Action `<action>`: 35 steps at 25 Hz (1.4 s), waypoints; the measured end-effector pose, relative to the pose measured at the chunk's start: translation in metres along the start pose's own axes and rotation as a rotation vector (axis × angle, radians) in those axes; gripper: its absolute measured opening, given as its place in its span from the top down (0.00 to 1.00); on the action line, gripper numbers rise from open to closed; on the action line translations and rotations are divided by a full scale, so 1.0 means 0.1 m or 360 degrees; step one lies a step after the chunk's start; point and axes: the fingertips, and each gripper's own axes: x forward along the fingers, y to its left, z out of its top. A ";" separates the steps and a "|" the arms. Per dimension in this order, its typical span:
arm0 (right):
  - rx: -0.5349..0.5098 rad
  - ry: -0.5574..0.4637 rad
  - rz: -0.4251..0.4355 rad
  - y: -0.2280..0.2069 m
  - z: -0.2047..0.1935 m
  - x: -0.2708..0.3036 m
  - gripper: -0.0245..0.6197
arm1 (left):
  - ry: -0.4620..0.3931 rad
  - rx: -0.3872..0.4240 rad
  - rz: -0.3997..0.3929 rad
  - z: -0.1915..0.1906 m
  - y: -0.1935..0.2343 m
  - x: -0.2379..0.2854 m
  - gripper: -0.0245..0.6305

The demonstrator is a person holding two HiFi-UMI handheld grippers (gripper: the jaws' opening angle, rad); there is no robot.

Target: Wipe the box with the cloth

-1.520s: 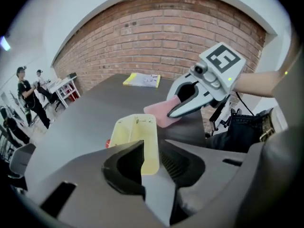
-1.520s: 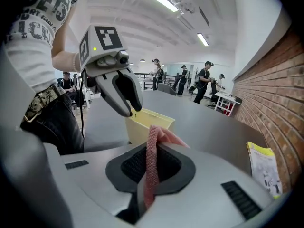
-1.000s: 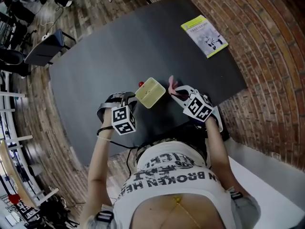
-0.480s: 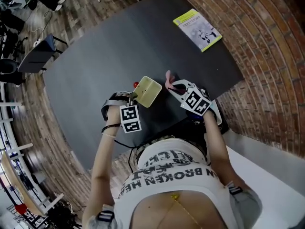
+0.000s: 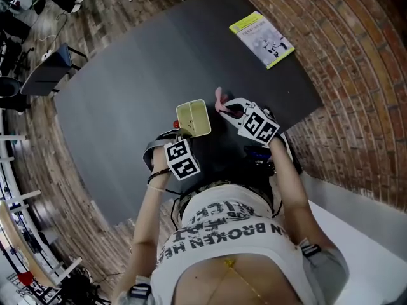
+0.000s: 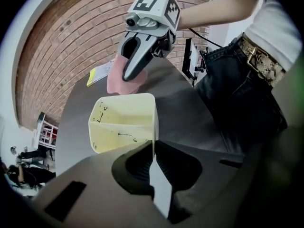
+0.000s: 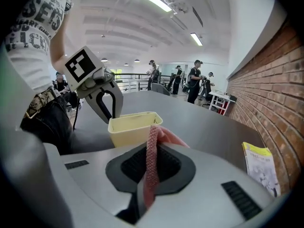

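left gripper [image 6: 153, 148]: jaws just squeezed in, now clamped on the box's [image 6: 121, 125] thin wall
right gripper [image 7: 150, 151]: pinching the pink cloth [image 7: 164, 134] tight
box: yellow, open-topped, cloth just beside at its 2 o'clock in the head view

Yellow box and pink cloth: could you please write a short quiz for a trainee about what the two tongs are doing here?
1. True or false: the pink cloth lies inside the yellow box.
2. What do the right tongs hold? A) the booklet B) the cloth C) nothing
3. Which part of the box do the left tongs grip?
Key: 1 false, it is outside the box, in the right tongs. 2 B. 3 its thin side wall; the jaws have just closed on it.
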 end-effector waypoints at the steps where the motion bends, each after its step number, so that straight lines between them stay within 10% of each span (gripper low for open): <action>1: -0.0031 0.0017 0.0028 0.00 0.01 0.04 0.94 | 0.0000 -0.0004 -0.0009 0.00 0.00 0.00 0.92; 35: -0.0311 0.0158 0.0381 0.40 -0.08 0.51 0.94 | -0.0041 0.0020 -0.0105 0.01 -0.02 0.08 0.93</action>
